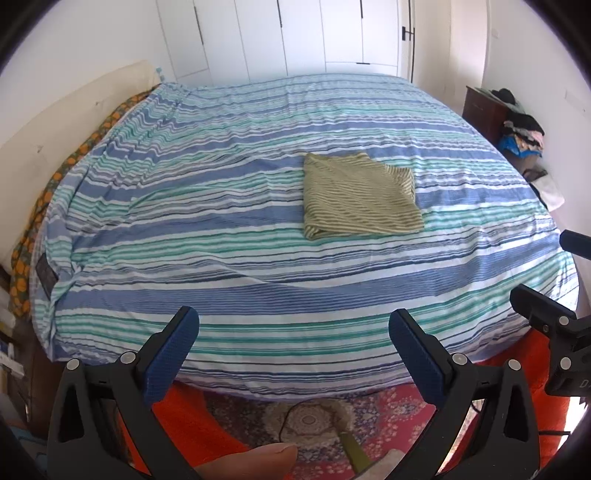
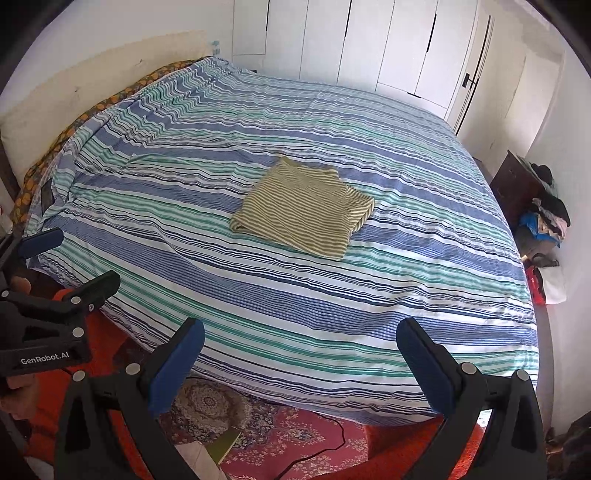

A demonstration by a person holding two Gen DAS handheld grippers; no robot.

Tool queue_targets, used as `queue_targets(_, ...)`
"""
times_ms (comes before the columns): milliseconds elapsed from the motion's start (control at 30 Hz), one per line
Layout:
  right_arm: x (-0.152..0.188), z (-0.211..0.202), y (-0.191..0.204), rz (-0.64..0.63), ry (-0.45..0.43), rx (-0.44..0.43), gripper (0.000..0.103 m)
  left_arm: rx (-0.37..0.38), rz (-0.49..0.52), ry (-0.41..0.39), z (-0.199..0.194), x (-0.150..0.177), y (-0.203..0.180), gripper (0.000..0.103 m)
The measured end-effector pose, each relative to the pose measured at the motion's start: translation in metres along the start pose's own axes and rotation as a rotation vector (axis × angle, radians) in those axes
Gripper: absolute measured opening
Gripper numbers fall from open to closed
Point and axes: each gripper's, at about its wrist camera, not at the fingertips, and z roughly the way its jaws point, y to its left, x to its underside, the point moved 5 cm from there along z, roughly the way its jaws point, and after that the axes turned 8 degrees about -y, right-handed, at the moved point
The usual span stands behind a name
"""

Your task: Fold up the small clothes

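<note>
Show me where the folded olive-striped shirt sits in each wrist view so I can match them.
Left wrist: folded striped shirt lies right of centre on the striped bedspread, beyond the open left gripper.
Right wrist: same shirt near picture centre, beyond the open right gripper.
Shared landmark: white wardrobe doors behind the bed.

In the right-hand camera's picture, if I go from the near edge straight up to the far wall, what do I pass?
Patterned red rug → striped bedspread → folded green striped garment → more bedspread → white wardrobe doors.
</note>
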Motion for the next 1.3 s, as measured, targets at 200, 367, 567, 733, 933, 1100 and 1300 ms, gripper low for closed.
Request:
queue_targets(200,-0.007,-0.011,0.002,0.007,-0.021,-0.011,0.102,-0.001,0.009,-0.028,-0.013,-0.004,0.002,0.103)
queue_targets(367,-0.015,-0.024,0.008,0.011,-0.047,-0.025,0.102,-0.016,0.024,-0.067,-0.029,-0.009,0.004,0.103)
queue_targets(567,-0.02,-0.038,0.013,0.013,-0.07,-0.036,0.102,-0.007,0.012,-0.079,-0.04,-0.01,0.009,0.102)
queue_targets(733,-0.02,-0.046,0.017,0.014,-0.083,-0.043,0.102,-0.012,-0.002,-0.085,-0.047,-0.008,0.015,0.102)
queue_targets(933,-0.018,-0.049,0.024,0.022,-0.08,-0.068,0.102,-0.024,-0.012,-0.083,-0.05,-0.006,0.021,0.102)
queue_targets(1100,-0.012,-0.044,0.024,0.045,-0.051,-0.069,0.102,-0.033,-0.014,-0.071,-0.049,-0.003,0.022,0.102)
queue_targets(1300,-0.004,-0.048,0.019,0.044,-0.06,-0.049,0.102,-0.027,-0.027,-0.075,-0.057,0.0,0.02,0.102)
